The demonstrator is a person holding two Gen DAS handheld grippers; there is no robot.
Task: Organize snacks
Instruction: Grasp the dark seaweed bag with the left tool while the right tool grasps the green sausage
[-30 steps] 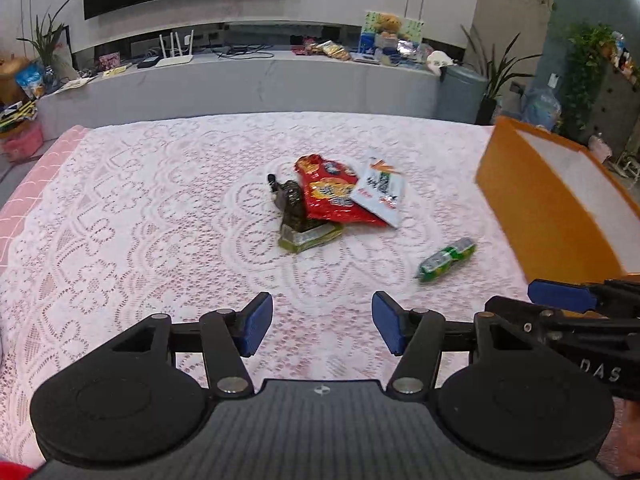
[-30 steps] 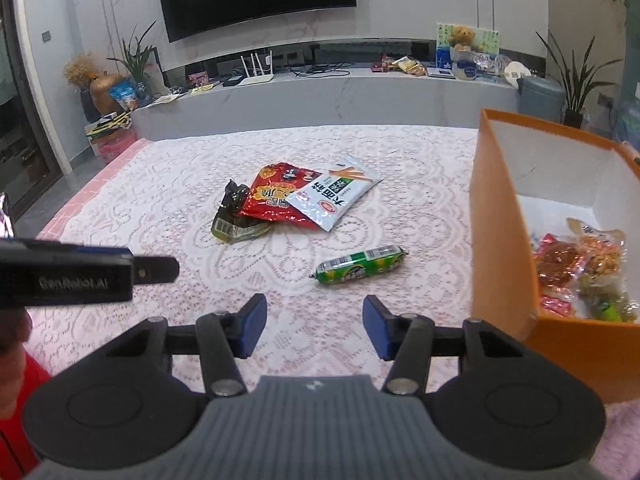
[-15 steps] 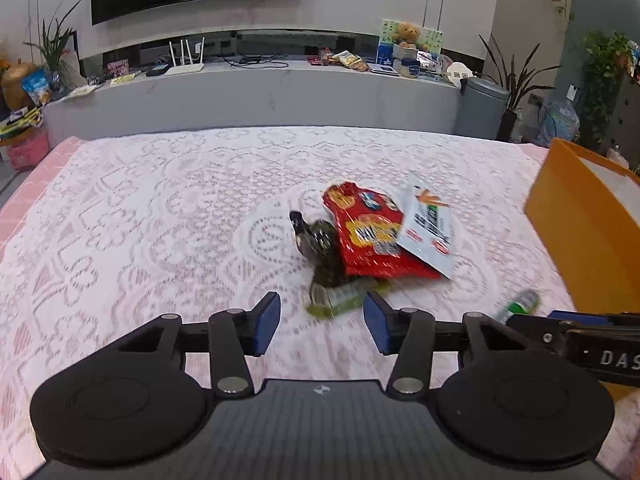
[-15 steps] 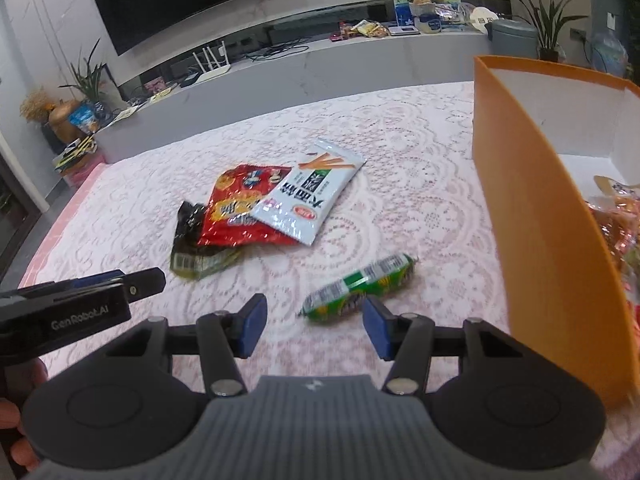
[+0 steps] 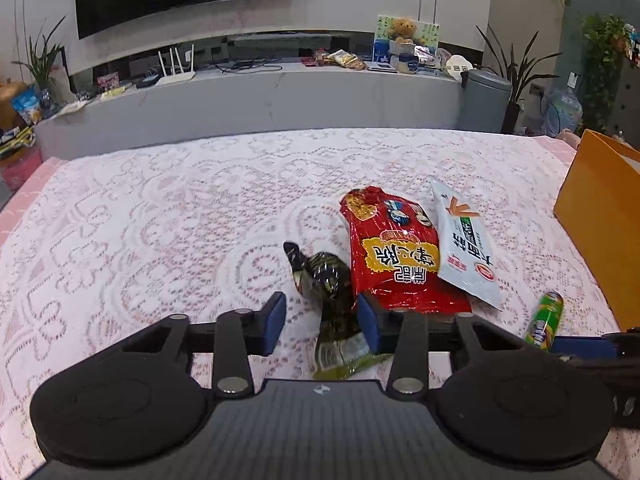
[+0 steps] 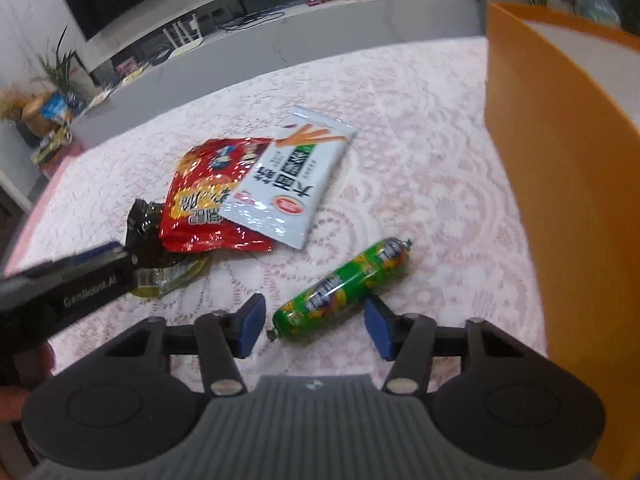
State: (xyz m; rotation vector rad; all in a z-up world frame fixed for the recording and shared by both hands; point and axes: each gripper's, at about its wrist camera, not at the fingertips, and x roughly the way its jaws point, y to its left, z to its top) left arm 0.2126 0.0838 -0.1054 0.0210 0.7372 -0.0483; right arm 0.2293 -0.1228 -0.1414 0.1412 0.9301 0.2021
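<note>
My left gripper (image 5: 321, 329) is open, its jaws on either side of a dark green-black snack packet (image 5: 334, 312) on the lace tablecloth. A red snack bag (image 5: 394, 254) lies partly over that packet, and a white-blue stick-snack bag (image 5: 466, 248) overlaps the red bag. My right gripper (image 6: 315, 326) is open, its jaws flanking the near end of a green sausage stick (image 6: 344, 288). The sausage also shows in the left wrist view (image 5: 546, 320). The red bag (image 6: 208, 196), white bag (image 6: 298, 178) and dark packet (image 6: 146, 224) show in the right wrist view.
An orange box (image 6: 560, 152) stands on the right of the table, close to my right gripper; it also shows in the left wrist view (image 5: 600, 216). The left gripper's body (image 6: 68, 284) reaches in from the left. A grey counter (image 5: 260, 96) with clutter runs behind the table.
Both grippers have moved forward and down: the left one now straddles the dark packet, the right one now straddles the green sausage. Both stay open.
</note>
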